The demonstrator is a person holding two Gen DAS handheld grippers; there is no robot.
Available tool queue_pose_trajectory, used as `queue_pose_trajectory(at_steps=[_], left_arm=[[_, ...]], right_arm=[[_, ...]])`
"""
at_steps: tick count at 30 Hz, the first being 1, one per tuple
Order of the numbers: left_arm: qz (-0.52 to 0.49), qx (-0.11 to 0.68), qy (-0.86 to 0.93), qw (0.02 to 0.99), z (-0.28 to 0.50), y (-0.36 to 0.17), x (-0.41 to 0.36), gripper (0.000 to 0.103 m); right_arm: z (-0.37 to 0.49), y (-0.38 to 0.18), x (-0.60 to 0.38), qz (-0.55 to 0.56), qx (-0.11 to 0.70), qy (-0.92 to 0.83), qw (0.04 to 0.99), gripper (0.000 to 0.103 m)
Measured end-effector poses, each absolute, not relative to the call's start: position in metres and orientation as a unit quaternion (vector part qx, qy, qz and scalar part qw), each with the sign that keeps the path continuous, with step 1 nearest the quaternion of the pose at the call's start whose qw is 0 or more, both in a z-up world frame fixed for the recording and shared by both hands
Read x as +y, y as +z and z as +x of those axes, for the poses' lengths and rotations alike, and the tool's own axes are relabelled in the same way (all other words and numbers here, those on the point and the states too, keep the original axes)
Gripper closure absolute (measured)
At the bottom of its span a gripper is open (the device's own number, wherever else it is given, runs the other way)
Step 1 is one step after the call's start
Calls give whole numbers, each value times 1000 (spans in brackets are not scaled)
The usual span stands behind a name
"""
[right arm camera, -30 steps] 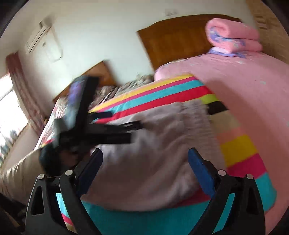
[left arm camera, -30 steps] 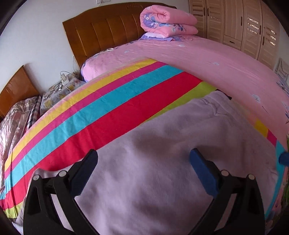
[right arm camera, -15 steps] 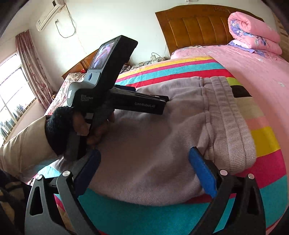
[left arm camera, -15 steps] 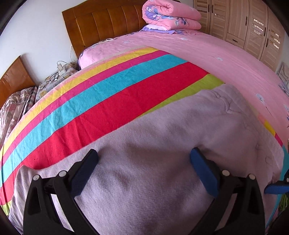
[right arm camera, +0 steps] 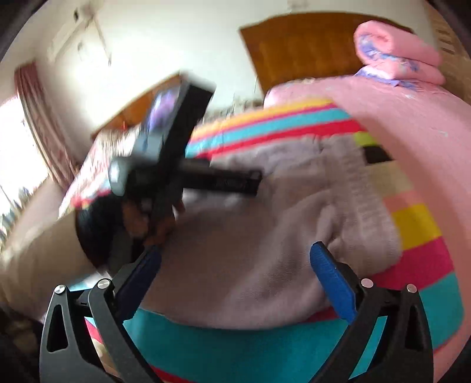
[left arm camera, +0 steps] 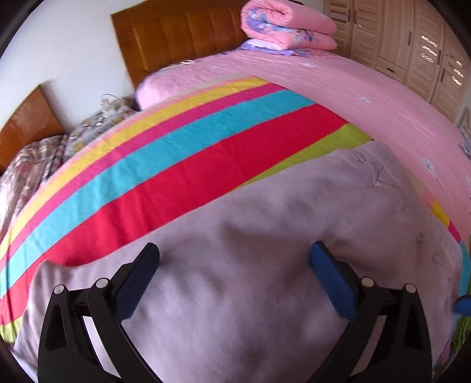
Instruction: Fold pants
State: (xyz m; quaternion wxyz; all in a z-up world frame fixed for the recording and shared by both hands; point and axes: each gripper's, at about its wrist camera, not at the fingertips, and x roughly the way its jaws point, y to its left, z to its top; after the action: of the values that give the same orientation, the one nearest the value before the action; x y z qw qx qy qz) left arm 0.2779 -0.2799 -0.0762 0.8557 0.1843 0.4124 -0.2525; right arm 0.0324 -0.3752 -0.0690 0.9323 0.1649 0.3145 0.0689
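The pale lilac pants [left arm camera: 279,235] lie folded flat on the striped blanket [left arm camera: 182,165]. In the right wrist view the pants [right arm camera: 279,235] show their ribbed waistband at the right side. My left gripper [left arm camera: 234,259] is open and empty, hovering over the middle of the pants. My right gripper [right arm camera: 234,260] is open and empty above the pants' near edge. The left hand-held gripper body [right arm camera: 176,165] shows in the right wrist view, over the pants' left part. A blue tip of the right gripper [left arm camera: 462,305] peeks in at the left view's right edge.
A pink sheet [left arm camera: 368,97] covers the bed's right side. A folded pink quilt [left arm camera: 282,26] sits by the wooden headboard [left arm camera: 182,35]. A wardrobe [left arm camera: 412,44] stands at the far right. A second bed [left arm camera: 26,165] lies to the left.
Both cameras have shifted a little and the right view is blurred by motion. The left gripper has drawn back slightly over the pants. Both grippers stay open.
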Motion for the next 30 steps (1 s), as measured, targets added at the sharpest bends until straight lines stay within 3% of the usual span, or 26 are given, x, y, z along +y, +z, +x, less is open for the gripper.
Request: queue_pose_trajectory(at_steps=[3, 8, 19, 20, 22, 24, 26, 28, 30], left_arm=[[166, 401, -252, 865, 259, -57, -264, 1], [165, 388, -259, 869, 206, -39, -220, 1], [141, 430, -287, 844, 164, -89, -168, 1], [145, 423, -290, 846, 163, -90, -169, 1], [146, 419, -293, 847, 160, -92, -170, 1], [146, 422, -297, 844, 160, -90, -168, 1], [133, 419, -304, 845, 157, -83, -161, 2], [118, 387, -315, 859, 151, -65, -147, 2], [107, 350, -311, 877, 146, -43, -126, 2]], right_arm=[[10, -60, -385, 190, 299, 59, 933, 5], [4, -82, -409, 265, 347, 14, 900, 5], [55, -108, -429, 393, 375, -12, 839, 5], [53, -111, -432, 404, 366, -13, 838, 7], [46, -112, -434, 402, 371, -43, 836, 35], [37, -113, -438, 412, 367, -68, 831, 40], [39, -113, -439, 407, 365, -74, 834, 37], [52, -110, -431, 378, 367, -66, 847, 16], [60, -107, -422, 344, 376, -80, 857, 15]])
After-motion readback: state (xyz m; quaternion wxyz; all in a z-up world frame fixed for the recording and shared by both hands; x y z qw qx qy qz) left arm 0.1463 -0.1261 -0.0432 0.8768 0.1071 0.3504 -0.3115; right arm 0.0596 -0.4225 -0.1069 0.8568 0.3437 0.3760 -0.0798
